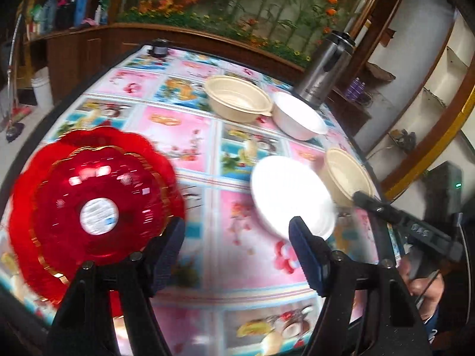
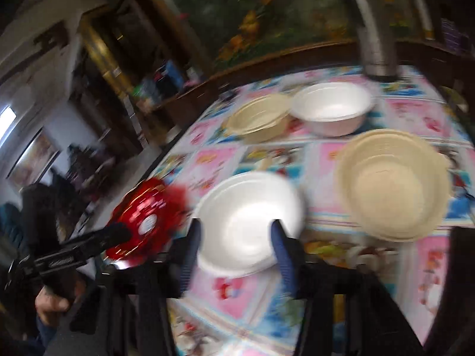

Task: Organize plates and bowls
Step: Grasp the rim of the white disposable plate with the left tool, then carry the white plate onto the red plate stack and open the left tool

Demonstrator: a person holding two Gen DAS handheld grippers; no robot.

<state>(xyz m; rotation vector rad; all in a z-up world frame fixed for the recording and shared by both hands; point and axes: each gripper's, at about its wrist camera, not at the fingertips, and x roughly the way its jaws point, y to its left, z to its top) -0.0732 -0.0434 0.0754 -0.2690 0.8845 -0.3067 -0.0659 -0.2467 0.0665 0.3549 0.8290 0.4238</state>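
A white foam bowl [image 2: 243, 207] sits on the patterned tablecloth. My right gripper [image 2: 236, 234] hangs over its near side with the jaws apart: the left pad is at the bowl's left rim and the right pad is in front of its inside. No pad visibly presses on it. Red scalloped plates [image 1: 95, 195] with gold trim and a white label lie at the table's left edge. My left gripper [image 1: 236, 237] stands open beside them with only tablecloth between its fingers. Its left finger overlaps their rim. The white bowl [image 1: 291, 195] lies just beyond its right finger.
Further back stand a beige bowl [image 1: 237, 98] and a white bowl [image 1: 297, 115]. Stacked beige bowls [image 2: 392, 184] are at the right. A steel flask [image 1: 323, 68] stands at the far corner. The table edge [image 1: 59, 101] drops off at the left. A person's hand [image 2: 50, 299] holds the left gripper.
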